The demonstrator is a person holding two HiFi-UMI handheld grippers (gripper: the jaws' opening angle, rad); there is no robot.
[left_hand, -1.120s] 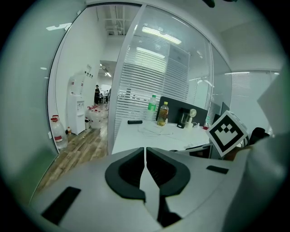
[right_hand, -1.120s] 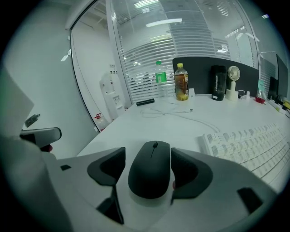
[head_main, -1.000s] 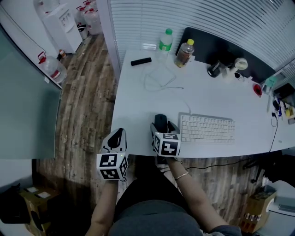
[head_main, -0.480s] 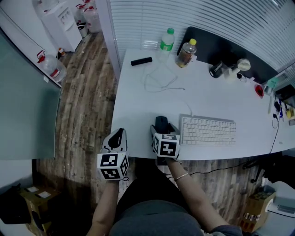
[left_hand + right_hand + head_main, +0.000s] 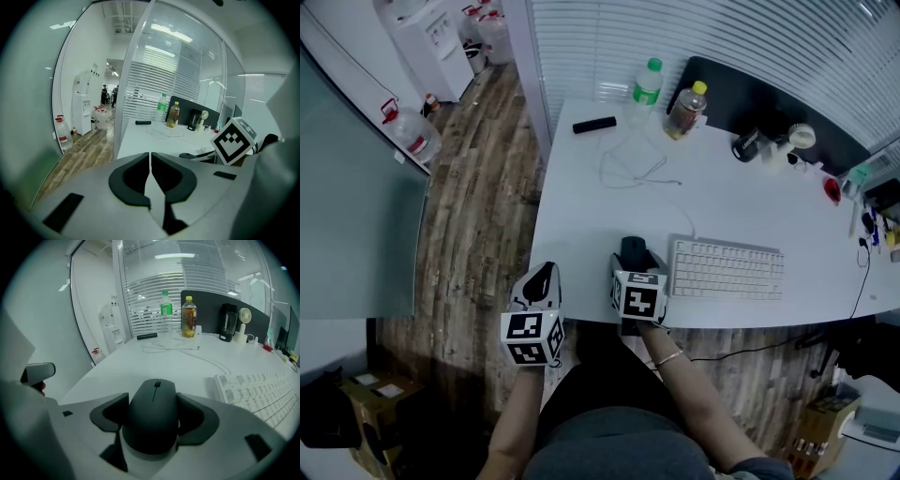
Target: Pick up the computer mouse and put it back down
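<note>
Where my right gripper stands: its jaws press on the two flanks of the computer mouse, one pad to each side, with nothing else between them.
Mouse axis: the long axis runs straight along my jaws. The front end points away from me toward the top of the frame, and the rear sits back between the jaws.
Mouse place: lower centre of the head view, at the near edge of the tabletop. I cannot tell whether it rests on the surface or sits just clear of it.
Left gripper: jaws together, holding nothing. It hangs at lower left of the head view, near the tabletop's lower-left corner and apart from the mouse.
Nearer hand: the right one, which has the mouse. I judge the left has no part here.
Neighbour: the keyboard lies just beside the mouse, to its right in the frame, with a gap between them.
Coming move, my judgement: travel straight up and down with the axis unchanged, so the keyboard-side jaw stays off the keyboard's edge.
</note>
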